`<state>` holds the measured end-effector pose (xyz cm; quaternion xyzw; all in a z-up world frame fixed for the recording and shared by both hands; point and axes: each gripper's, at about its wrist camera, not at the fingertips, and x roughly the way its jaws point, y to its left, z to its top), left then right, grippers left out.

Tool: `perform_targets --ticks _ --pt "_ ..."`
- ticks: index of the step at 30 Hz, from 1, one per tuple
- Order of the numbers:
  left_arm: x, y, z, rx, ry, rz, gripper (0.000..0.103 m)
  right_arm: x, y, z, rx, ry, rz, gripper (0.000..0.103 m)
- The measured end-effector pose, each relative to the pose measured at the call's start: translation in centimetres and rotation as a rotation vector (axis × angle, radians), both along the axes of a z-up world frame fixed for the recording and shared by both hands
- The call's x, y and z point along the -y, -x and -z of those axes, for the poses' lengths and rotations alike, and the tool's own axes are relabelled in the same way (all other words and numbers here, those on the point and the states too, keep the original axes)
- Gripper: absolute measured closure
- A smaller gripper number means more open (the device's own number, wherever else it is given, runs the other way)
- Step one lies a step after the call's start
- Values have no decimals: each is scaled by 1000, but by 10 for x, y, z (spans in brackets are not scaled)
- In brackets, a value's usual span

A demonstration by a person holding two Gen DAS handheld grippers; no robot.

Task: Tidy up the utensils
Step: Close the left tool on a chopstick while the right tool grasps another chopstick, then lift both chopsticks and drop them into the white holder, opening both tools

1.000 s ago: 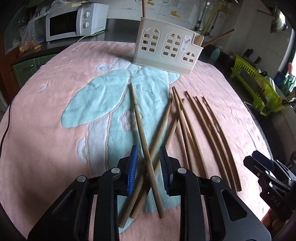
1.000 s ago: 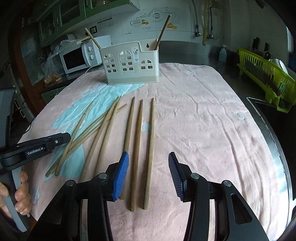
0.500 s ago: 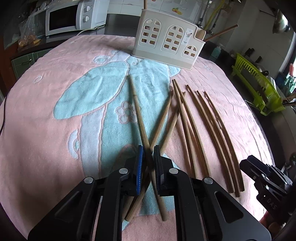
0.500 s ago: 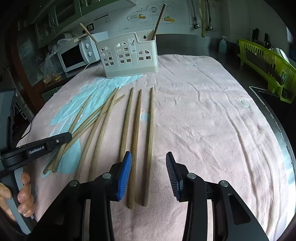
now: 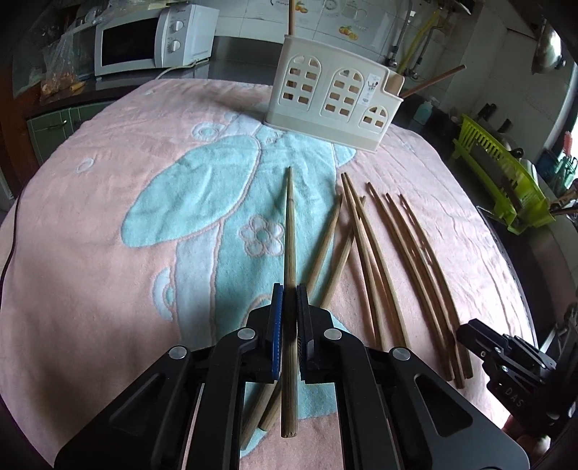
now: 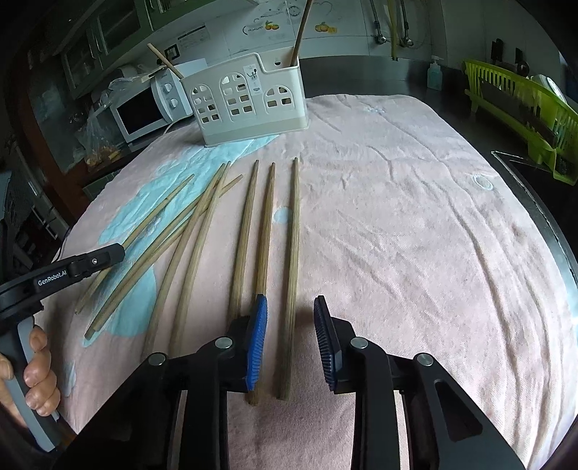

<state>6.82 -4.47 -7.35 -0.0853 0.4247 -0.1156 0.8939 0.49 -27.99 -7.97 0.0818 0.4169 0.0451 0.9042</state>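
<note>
Several wooden chopsticks lie on a pink and teal towel (image 5: 90,224). My left gripper (image 5: 289,293) is shut on one chopstick (image 5: 289,231), which points toward the cream utensil holder (image 5: 332,105) at the back. Two crossed chopsticks (image 5: 327,246) lie just right of it. My right gripper (image 6: 290,311) is open, its jaws on either side of the rightmost chopstick (image 6: 293,231). The holder (image 6: 249,101) stands at the far side and has chopsticks (image 6: 301,29) in it. The left gripper also shows in the right wrist view (image 6: 104,258).
A white microwave (image 5: 151,39) sits behind the towel at the left. A green dish rack (image 6: 523,108) stands at the right, past the towel's edge. A soap bottle (image 6: 434,74) is on the dark counter behind.
My left gripper has shut on one chopstick, turned it to point at the holder and raised its near end. My right gripper has moved forward so the rightmost chopstick lies between its jaws.
</note>
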Motion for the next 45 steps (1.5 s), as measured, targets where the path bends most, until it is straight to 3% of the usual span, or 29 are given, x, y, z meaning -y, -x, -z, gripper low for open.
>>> perform_targets --ticks 11,15,19,30,45 --pt "-6 7 -20 66 -3 8 97 -8 -3 5 -9 77 14 95" --pt "-7 6 -23 74 -5 12 97 -18 -4 5 -8 165 1 96" --pt "-10 7 -30 93 -13 16 97 -19 -2 1 13 178 -1 96" --pt "-13 3 -56 149 -3 41 97 -9 7 -55 198 135 0 97" --pt "-3 -21 -99 223 34 137 97 -5 -23 -107 321 136 -39 97"
